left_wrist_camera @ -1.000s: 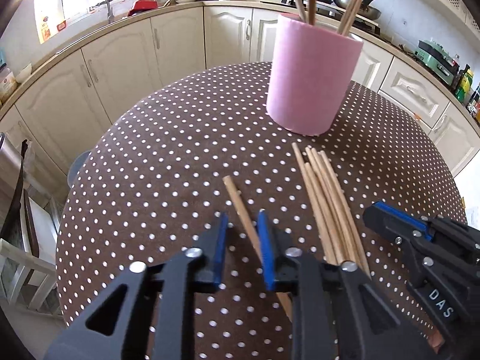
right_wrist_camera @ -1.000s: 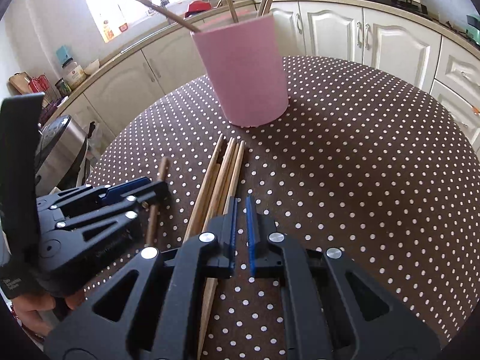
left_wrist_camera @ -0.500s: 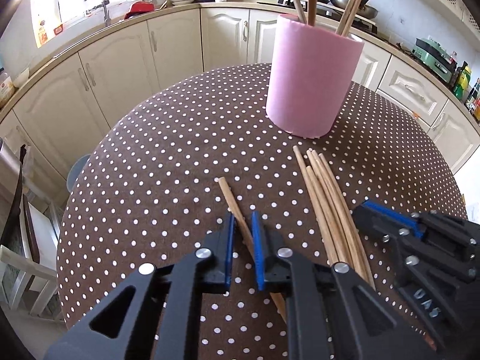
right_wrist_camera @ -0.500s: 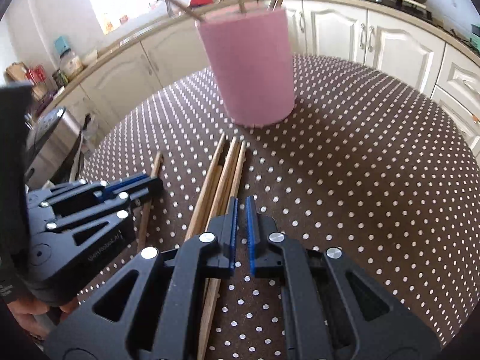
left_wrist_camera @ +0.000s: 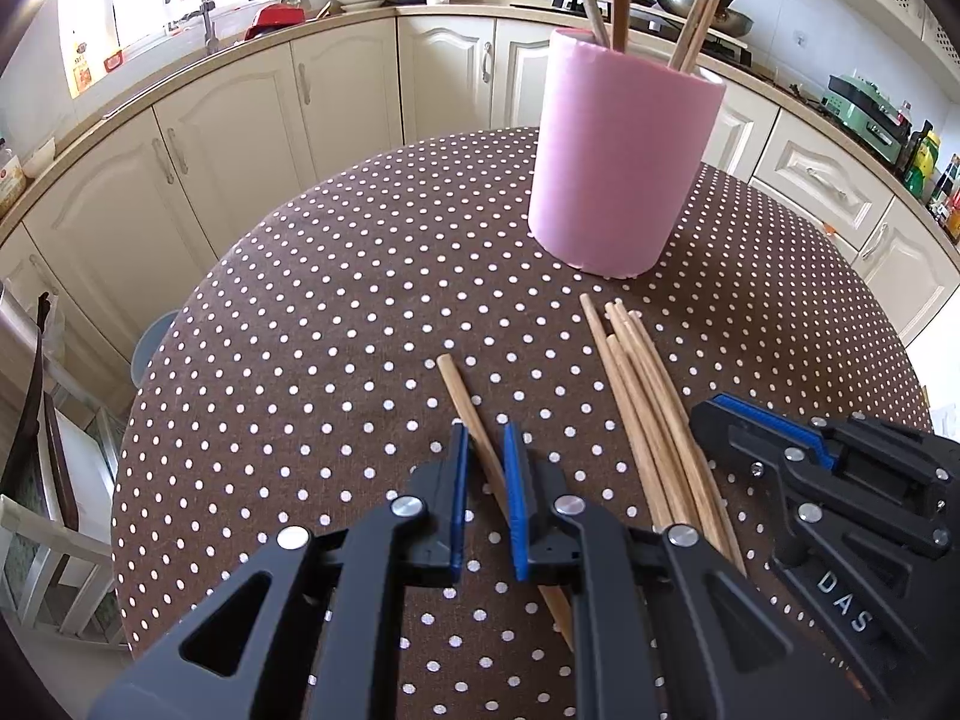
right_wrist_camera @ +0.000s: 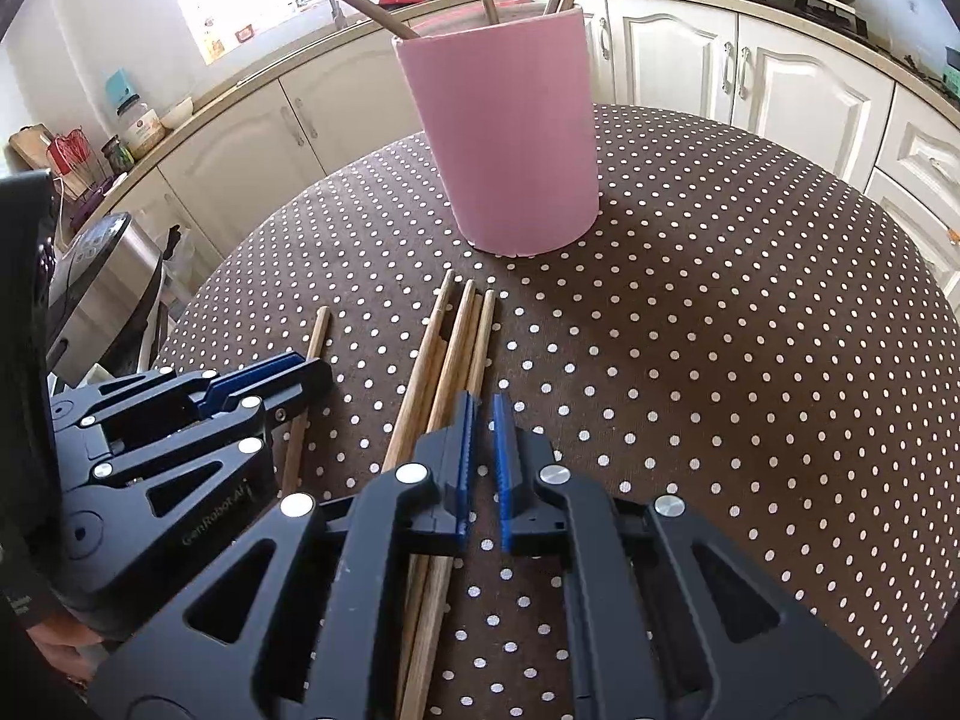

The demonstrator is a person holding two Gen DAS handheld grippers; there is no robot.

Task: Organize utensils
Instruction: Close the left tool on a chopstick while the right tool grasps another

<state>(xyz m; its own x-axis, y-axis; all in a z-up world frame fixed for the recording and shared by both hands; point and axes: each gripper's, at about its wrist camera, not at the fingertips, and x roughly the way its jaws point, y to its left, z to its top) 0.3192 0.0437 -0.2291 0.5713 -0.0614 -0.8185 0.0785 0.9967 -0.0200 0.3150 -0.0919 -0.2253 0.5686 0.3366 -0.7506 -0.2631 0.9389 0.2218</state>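
The left gripper (left_wrist_camera: 486,456) pinched a single chopstick (left_wrist_camera: 465,396) lying on the dotted worktop (left_wrist_camera: 336,312) — its fingers pressed on it. The right gripper (right_wrist_camera: 483,420) had fingers pressed together, empty, beside the chopstick bundle (right_wrist_camera: 447,348) — near the pink holder (right_wrist_camera: 510,138).

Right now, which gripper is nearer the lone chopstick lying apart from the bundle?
Left. The left gripper has the lone chopstick between its fingers; the right gripper sits beside the bundle, further away.

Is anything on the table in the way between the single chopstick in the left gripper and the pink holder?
Nothing visible. The left gripper is shut on the single chopstick; bare tablecloth leads to the pink holder. The chopstick bundle lies off to its right.
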